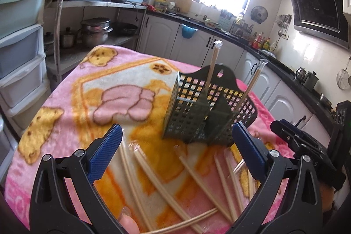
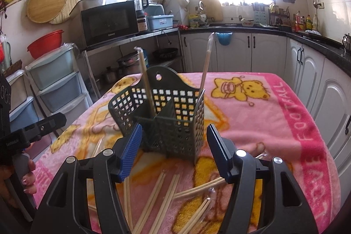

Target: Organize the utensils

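Both pairs of blue-padded fingers stood wide apart with nothing between the pads. On the left gripper [image 1: 175, 148] the fingers [image 1: 108, 152] framed the lower part of the dark green utensil basket [image 1: 193, 115] and a scatter of wrapped chopsticks [image 1: 153, 172] lying on the blanket below, without touching either. On the right gripper [image 2: 173, 150] the fingers [image 2: 131, 150] likewise straddled the basket's near corner [image 2: 173, 128] from the other side, holding nothing, with more loose chopsticks [image 2: 166, 194] spread on the cloth beneath them.

Each gripper pointed forward and somewhat downward toward the basket. In the right wrist view, the person's left hand [image 2: 27, 170] showed at the left edge, fingers wrapped round the handle of the other tool. In the left wrist view, a fingertip [image 1: 128, 220] showed at the bottom edge, and the right tool's black body sat at the far right.

The basket stood upright on the pink teddy-bear blanket [image 2: 274, 124] covering the table, a divider splitting it into compartments. Two wrapped chopstick pairs already stood in it, one leaning in each side [image 2: 145, 80] [image 2: 206, 63], their tops rising well above the rim. Behind lay kitchen cabinets [image 2: 269, 54], a microwave [image 2: 109, 22] on a shelf and stacked plastic drawers [image 2: 59, 84].
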A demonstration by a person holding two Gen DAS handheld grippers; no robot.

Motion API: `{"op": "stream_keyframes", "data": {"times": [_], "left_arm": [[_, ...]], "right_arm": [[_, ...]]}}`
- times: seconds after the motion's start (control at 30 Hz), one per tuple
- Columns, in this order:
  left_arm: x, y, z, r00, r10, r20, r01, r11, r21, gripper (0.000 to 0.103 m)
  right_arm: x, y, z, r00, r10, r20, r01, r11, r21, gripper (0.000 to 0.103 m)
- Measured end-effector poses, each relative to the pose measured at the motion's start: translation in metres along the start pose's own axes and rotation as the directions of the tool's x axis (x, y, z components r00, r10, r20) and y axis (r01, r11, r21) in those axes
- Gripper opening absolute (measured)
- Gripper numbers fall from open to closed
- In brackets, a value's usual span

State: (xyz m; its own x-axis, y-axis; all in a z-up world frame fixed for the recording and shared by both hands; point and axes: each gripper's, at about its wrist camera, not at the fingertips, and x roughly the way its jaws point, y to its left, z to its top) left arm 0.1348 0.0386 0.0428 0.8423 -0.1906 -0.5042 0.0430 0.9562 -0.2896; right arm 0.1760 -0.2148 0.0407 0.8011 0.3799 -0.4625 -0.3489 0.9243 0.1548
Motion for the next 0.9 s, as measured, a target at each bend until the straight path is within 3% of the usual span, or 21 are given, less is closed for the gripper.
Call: {"op": "stream_keyframes", "data": {"times": [0.47,0.9], "left_arm": [[-0.013,0.031,-0.035,0.997,0.055,-0.062,-0.058,0.997,-0.045,0.092],[-0.032,0.054,-0.071,0.984,0.124,-0.128,-0.133,0.989,-0.065,0.092]], "right_arm": [[0.008,0.011,-0.021,0.996,0.021,-0.085,-0.023,0.999,-0.022,0.059],[0.032,0.009,-0.042,0.981,-0.007,-0.192,0.004,1.0,-0.016,0.059]]}}
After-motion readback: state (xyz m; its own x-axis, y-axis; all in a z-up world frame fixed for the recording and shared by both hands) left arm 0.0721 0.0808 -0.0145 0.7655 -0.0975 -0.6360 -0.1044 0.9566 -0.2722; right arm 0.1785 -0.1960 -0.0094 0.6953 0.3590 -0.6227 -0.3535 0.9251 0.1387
